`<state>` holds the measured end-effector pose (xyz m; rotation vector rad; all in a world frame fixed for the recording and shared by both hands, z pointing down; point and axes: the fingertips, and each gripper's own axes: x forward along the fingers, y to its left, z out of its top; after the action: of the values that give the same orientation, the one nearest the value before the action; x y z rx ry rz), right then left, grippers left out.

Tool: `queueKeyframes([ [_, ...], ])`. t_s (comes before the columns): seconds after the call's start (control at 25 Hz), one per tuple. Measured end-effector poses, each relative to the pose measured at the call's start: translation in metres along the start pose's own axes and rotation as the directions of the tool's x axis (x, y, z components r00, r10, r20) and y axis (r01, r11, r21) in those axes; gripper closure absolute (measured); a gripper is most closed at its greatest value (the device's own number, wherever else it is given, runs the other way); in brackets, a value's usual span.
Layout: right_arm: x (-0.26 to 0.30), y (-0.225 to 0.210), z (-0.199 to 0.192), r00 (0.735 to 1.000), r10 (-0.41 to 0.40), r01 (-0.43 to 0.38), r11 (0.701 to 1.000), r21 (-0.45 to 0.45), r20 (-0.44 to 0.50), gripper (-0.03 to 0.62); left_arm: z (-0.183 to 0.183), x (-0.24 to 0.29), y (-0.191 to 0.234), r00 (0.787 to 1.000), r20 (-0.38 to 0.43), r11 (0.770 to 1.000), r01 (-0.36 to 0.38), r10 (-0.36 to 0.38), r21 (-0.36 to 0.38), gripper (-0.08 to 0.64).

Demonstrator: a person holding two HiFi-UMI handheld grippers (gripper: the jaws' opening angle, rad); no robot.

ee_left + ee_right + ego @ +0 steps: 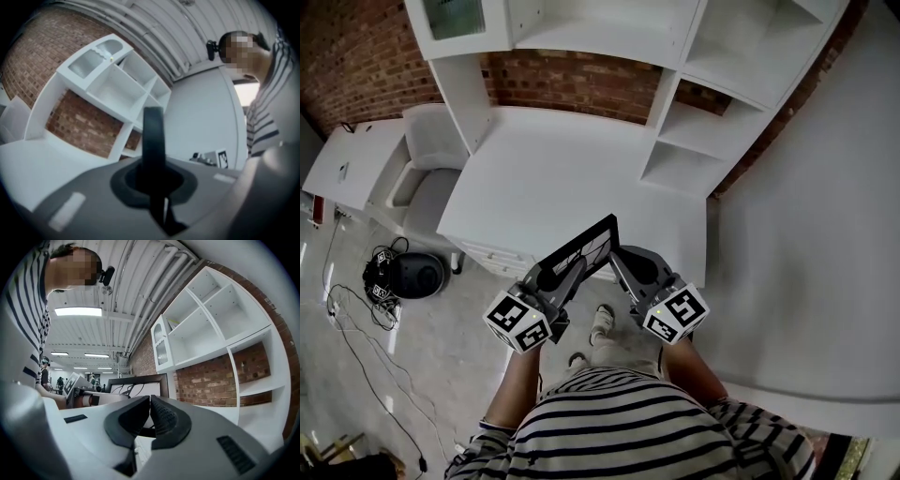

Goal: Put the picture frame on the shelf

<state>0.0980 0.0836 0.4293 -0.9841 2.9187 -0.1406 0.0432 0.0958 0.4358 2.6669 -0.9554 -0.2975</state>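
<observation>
Left gripper (565, 266) and right gripper (620, 256) both pinch the picture frame (586, 242) tight, so I'm mid-carry; next it needs lifting level onto the shelf (698, 131).

Dark, smooth, satin picture frame (581, 246). White, smooth, matt shelf (712, 94), worktop (562, 178). Rough red brick wall (572, 84). Ribbed matt pads (165, 418) on right gripper (149, 401).

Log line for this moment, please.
left gripper: shut on picture frame | right gripper: same | picture frame: at desk edge, not on shelf
</observation>
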Motion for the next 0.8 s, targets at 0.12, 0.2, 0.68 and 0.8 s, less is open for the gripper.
queueKeyframes([
  [0.12,0.022,-0.026,0.005,1.0,0.018,-0.018,1.0,-0.004,0.005,0.583,0.006,0.025,0.02,1.0,-0.021,1.0,0.011,-0.011,0.019,0.545],
  [0.2,0.038,-0.047,0.005,1.0,0.027,-0.027,1.0,-0.001,0.007,0.583,0.01,0.044,0.036,0.999,-0.03,0.999,0.017,-0.016,0.028,0.545],
  [0.68,0.098,-0.139,0.014,1.0,0.029,-0.029,1.0,0.009,0.012,0.583,0.033,0.126,0.11,0.999,-0.033,0.999,0.032,-0.031,0.022,0.545],
  [0.8,0.103,-0.152,0.022,0.999,0.041,-0.04,0.999,-0.02,0.012,0.583,0.041,0.142,0.117,0.999,-0.025,0.999,0.035,-0.034,0.03,0.545],
])
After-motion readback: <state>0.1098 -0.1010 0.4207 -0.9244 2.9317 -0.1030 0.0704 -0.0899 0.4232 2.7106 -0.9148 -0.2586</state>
